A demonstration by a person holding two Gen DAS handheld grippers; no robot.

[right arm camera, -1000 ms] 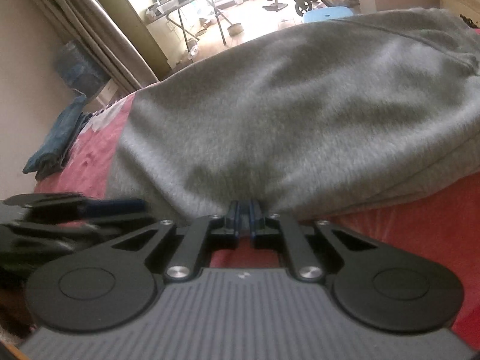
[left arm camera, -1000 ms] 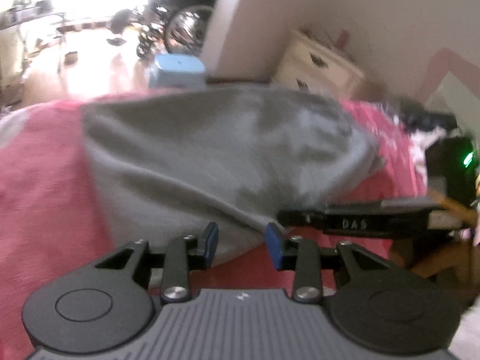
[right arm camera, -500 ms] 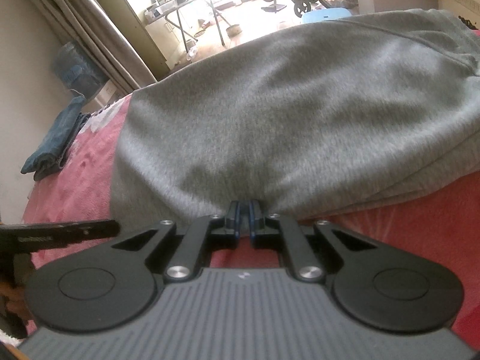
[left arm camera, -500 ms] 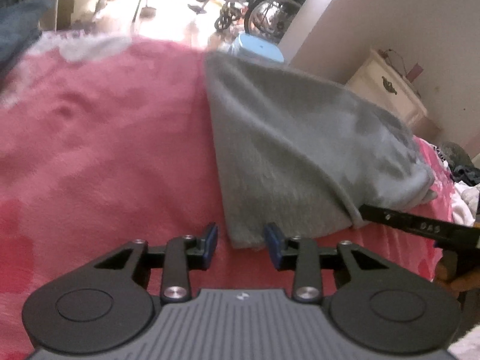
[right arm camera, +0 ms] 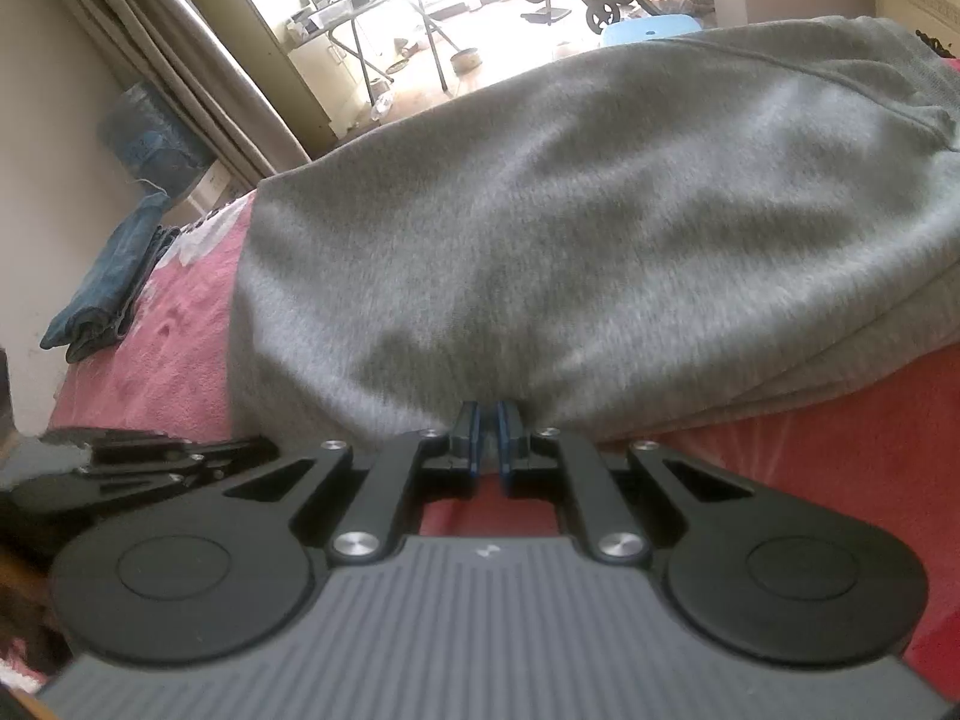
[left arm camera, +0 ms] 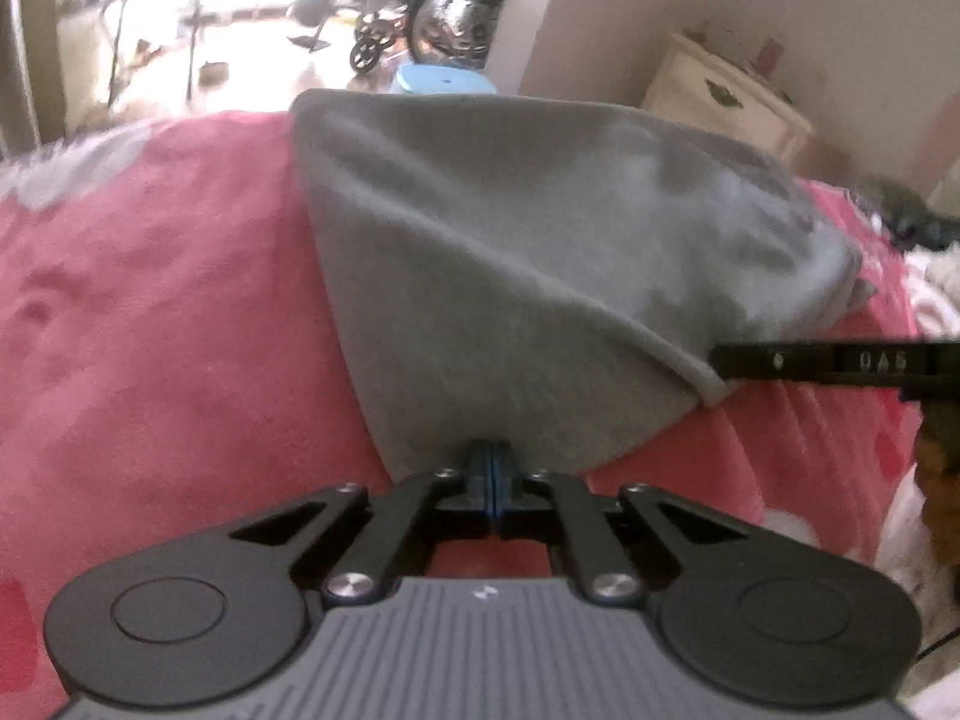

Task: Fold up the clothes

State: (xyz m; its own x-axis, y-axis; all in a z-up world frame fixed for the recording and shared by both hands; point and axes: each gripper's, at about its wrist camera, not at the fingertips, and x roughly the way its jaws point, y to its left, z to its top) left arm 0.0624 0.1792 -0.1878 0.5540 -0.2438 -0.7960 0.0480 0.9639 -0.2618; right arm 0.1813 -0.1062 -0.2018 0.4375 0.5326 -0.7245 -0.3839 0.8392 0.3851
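A grey garment lies folded on a pink blanket. In the left wrist view my left gripper is shut on the garment's near edge, close to its near left corner. The right gripper's black finger reaches in from the right to the same hem. In the right wrist view my right gripper is shut on the near hem of the grey garment, which fills most of the view. The left gripper shows dark at the lower left.
Folded blue jeans lie at the blanket's left edge by the wall. A cream dresser stands at the back right. A light blue stool and a wheelchair are on the floor beyond the bed.
My left gripper came down onto the garment's near edge and its jaws went from open to shut on the cloth. The right gripper kept its hold and did not move.
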